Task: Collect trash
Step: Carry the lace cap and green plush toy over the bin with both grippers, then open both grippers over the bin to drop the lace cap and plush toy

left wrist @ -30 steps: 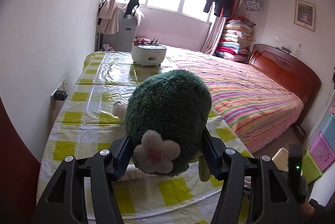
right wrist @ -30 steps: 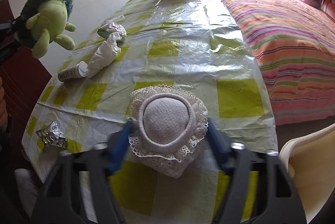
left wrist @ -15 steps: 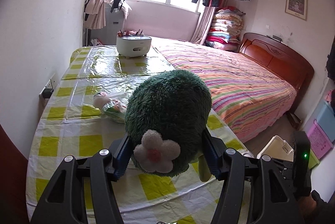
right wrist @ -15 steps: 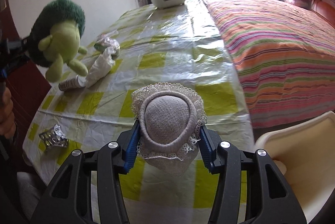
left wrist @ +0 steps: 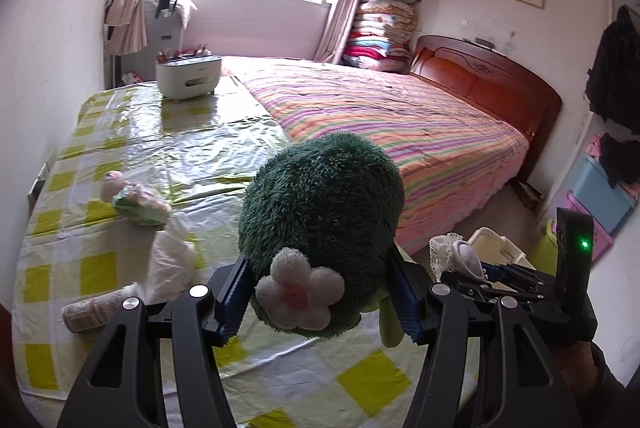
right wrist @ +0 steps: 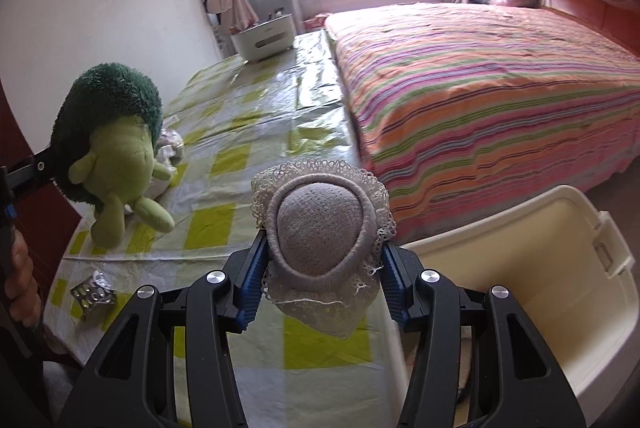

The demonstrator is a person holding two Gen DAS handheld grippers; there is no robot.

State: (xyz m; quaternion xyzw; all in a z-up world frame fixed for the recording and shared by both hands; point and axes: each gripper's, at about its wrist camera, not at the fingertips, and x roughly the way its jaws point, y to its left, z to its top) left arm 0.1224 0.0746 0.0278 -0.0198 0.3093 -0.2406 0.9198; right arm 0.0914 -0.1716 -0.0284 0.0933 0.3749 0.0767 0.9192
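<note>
My left gripper is shut on a green plush turtle with a white flower on its shell, held above the table; the turtle also shows in the right wrist view. My right gripper is shut on a grey lace-trimmed sock, held over the table's right edge beside a cream plastic bin. The sock and right gripper show in the left wrist view. On the yellow-checked tablecloth lie a crumpled wrapper, a white plastic bag, a small bottle and a foil blister pack.
A white organiser box stands at the table's far end. A bed with a striped cover runs along the table's right side. The wall is at the left.
Both grippers have swung right with their loads. The right gripper now hangs at the table edge beside the cream bin, which has come into full view.
</note>
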